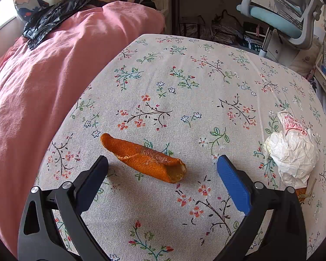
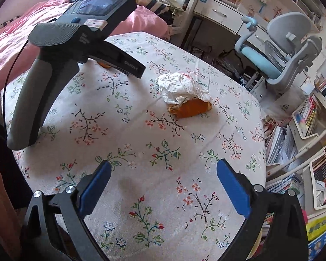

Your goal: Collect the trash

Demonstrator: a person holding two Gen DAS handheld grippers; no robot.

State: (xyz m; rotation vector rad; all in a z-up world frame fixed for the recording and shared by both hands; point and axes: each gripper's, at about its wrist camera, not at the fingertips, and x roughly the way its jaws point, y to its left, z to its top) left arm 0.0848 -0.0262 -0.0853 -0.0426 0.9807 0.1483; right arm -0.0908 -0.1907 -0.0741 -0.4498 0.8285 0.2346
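A long curled orange peel (image 1: 141, 157) lies on the floral tablecloth (image 1: 184, 76), just beyond my left gripper (image 1: 162, 164), whose blue-padded jaws stand wide open on either side of its near end without touching it. A crumpled white wrapper (image 1: 291, 148) lies to the right. In the right wrist view the same wrapper (image 2: 180, 87) rests on a second piece of orange peel (image 2: 191, 108) mid-table. My right gripper (image 2: 163, 167) hovers open over bare cloth, well short of both. The left hand-held gripper body (image 2: 76, 43) fills the upper left of that view.
A pink duvet (image 1: 43, 87) with a black plastic bag (image 1: 54, 15) on it borders the table's left side. A grey and blue desk chair (image 2: 282, 50) stands beyond the far edge. Shelves and stacked books (image 2: 304, 152) crowd the floor on the right.
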